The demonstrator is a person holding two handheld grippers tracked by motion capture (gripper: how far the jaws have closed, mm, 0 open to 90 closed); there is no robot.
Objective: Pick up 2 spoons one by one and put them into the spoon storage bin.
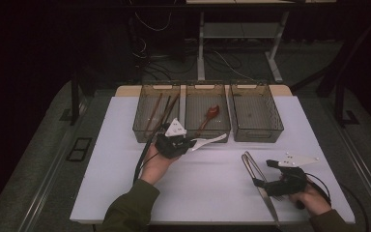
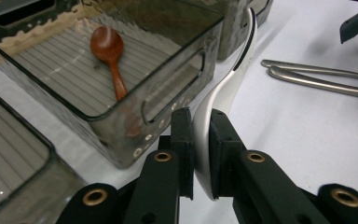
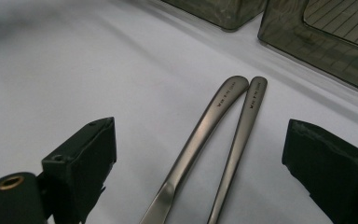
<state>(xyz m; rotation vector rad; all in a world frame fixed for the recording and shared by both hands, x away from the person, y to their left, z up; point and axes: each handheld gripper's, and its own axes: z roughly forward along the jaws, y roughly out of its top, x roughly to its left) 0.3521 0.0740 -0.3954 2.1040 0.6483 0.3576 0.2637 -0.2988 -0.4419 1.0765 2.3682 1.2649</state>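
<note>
Fingers of the left gripper: 2 black pads, pinched on 1 white spoon, gripped at its bowl end, handle pointing up and away from the jaws. In the high view the left gripper was held just in front of the middle bin, the white spoon sticking out to its right above the table, clear of the bin wall.

Fingers of the right gripper: 2 black pads, spread wide apart, pinching nothing. Between them lay 2 metal utensils, flat on the table, handles side by side with their rounded ends near each other. Neither pad touched them. In the high view the right gripper sat at the near right of the table with the metal utensils at its jaws.

Bins, smoky clear plastic: 3, in 1 row at the far edge of the white table.
- Left bin: several long thin brown sticks; count could not be told.
- Middle bin: 1 red-brown wooden spoon, lying on the ribbed floor; also seen from the left gripper as wooden spoon.
- Right bin: contents could not be told.

Hands: 2, each holding 1 gripper, sleeves dark green.
</note>
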